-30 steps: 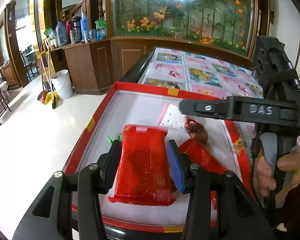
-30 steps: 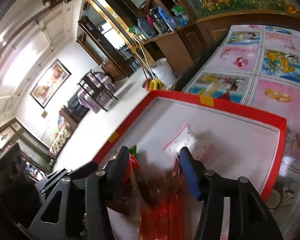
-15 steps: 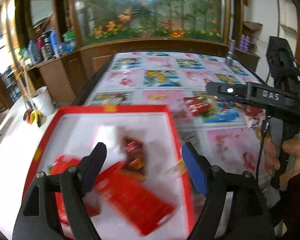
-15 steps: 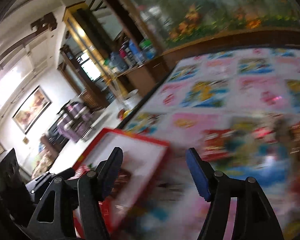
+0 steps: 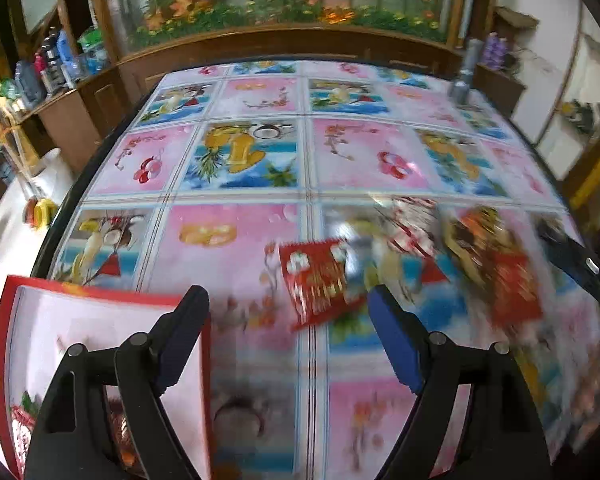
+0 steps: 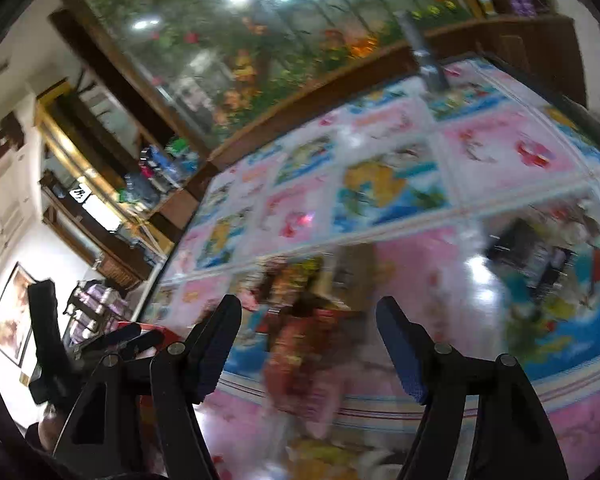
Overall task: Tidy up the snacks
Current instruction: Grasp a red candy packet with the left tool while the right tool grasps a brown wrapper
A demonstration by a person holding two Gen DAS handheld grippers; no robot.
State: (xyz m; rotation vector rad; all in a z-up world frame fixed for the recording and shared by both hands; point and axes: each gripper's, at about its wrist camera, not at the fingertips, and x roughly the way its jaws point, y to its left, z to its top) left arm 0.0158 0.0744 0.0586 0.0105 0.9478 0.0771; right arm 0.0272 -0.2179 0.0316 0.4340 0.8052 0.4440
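The loose snacks sit mid-right of the left wrist frame on the patterned table (image 5: 236, 272); nearest is a red packet (image 5: 316, 280), just past the left gripper (image 5: 288, 320), fingers apart and empty. Red tray (image 5: 100, 292) is lower left. Right gripper (image 6: 308, 344) is spread too, over a blurry red pack (image 6: 300, 364). Looks like the fetch step; next is closing on one.

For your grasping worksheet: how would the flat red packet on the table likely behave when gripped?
The red packet lies flat and thin, so it is probably light and floppy. Its shiny wrapper may slide on the glossy table. Blur hides its contents.
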